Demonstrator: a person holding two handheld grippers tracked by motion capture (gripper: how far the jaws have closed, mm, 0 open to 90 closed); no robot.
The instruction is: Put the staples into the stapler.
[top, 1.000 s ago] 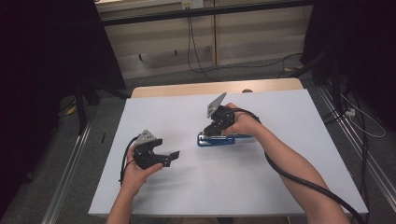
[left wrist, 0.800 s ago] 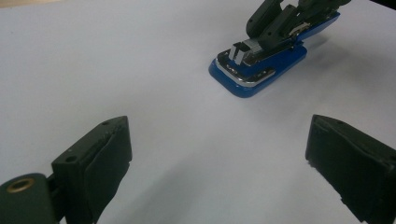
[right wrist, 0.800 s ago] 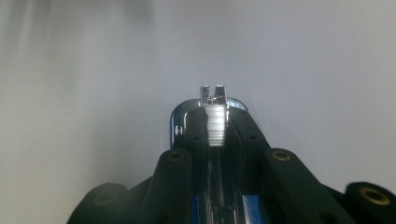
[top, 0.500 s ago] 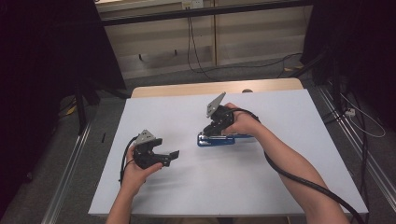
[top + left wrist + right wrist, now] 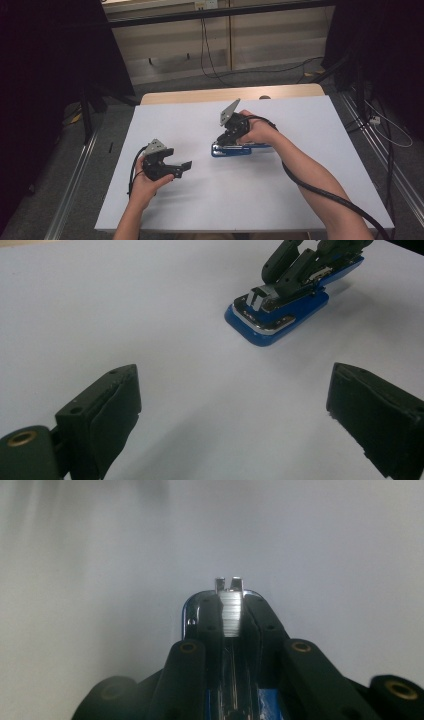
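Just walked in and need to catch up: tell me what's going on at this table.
A person works at a white table with a hand-held gripper in each hand. The right hand-held gripper is closed on the metal staple track of a blue stapler, whose top appears swung open, pinning it to the table. The left hand-held gripper waits to the stapler's left, jaws wide open and holding nothing, aimed toward it.

One stapler (image 5: 231,150), two grippers (image 5: 186,165)

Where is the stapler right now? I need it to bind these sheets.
In the high view the stapler lies near the middle of the white table, clamped in the right hand-held gripper.
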